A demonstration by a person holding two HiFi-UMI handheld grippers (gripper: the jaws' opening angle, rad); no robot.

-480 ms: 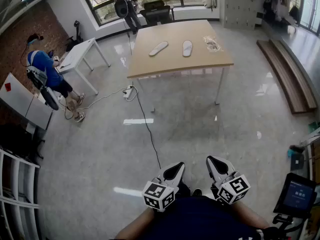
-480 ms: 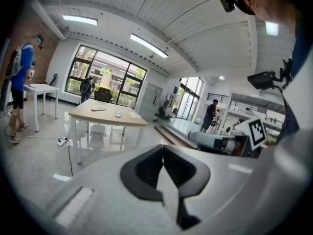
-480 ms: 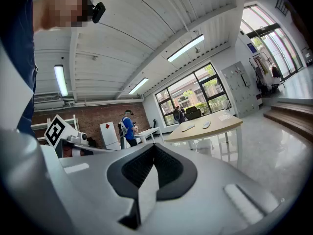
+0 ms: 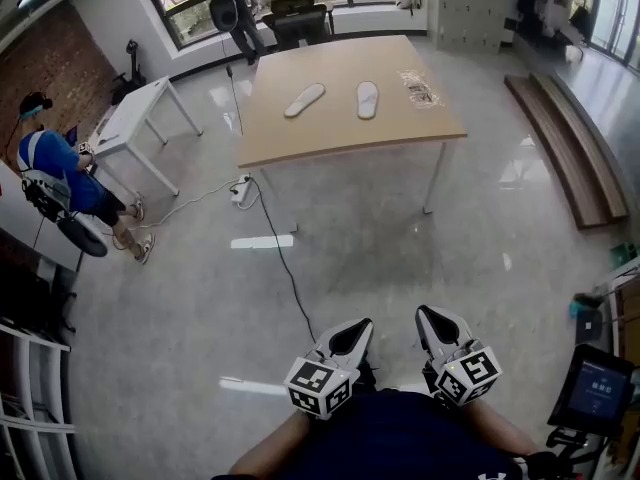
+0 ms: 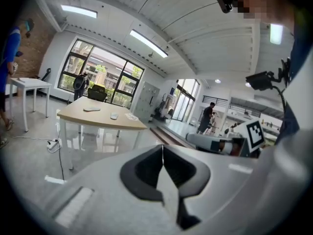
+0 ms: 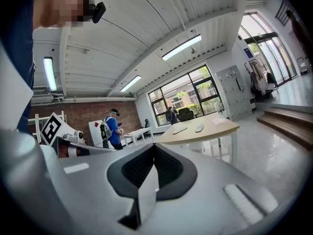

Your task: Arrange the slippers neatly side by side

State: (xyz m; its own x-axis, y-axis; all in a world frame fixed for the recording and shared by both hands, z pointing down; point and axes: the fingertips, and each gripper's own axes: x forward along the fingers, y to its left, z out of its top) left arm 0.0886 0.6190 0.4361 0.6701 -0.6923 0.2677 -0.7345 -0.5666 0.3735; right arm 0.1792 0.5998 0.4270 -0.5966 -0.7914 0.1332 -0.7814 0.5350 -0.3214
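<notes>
Two pale slippers lie apart on a wooden table [image 4: 300, 133] across the room: the left slipper [image 4: 304, 99] lies slanted, the right slipper [image 4: 368, 99] nearly straight. Both show small in the left gripper view [image 5: 92, 109] and the right gripper view [image 6: 179, 129]. My left gripper [image 4: 358, 329] and right gripper [image 4: 427, 318] hang close to my body, far from the table, both shut with nothing between the jaws [image 5: 162, 148] [image 6: 154, 148].
A crumpled clear wrapper [image 4: 420, 88] lies on the table's right end. A cable [image 4: 280, 258] runs over the glossy floor to a power strip [image 4: 241, 190]. A white side table [image 4: 135, 118], a person in blue [image 4: 55, 183], wooden benches [image 4: 575, 153] and a tablet stand [image 4: 592, 393] surround the space.
The view has shifted a little: the table and the person in blue sit further left and up in the head view. Both grippers stay shut near my body.
</notes>
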